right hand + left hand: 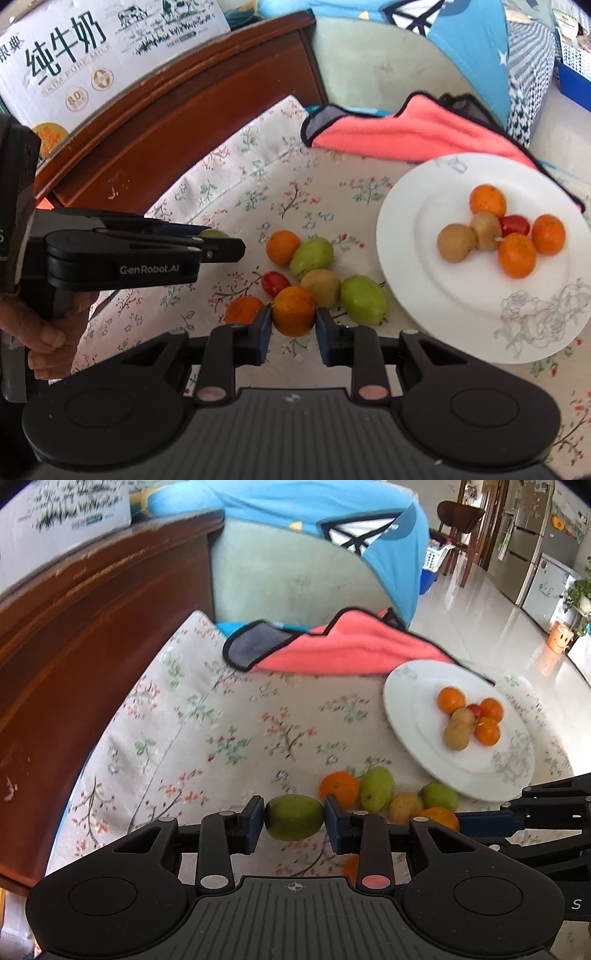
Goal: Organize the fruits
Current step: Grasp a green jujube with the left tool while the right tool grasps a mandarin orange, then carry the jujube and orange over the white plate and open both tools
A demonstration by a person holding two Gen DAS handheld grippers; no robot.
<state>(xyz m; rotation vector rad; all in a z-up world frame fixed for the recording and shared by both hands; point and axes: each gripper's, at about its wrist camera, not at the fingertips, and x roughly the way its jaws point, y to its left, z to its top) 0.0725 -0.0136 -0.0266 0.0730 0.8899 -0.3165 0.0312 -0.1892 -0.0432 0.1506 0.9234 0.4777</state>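
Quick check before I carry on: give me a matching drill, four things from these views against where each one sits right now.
Things:
1. green fruit
2. orange
3. red tomato
4. pink cloth

Places:
A. on the white plate
B. between the right gripper jaws
C. lying behind the plate
D. between the left gripper jaws

Pairs: 1-D, 2-B, 3-A, 4-C
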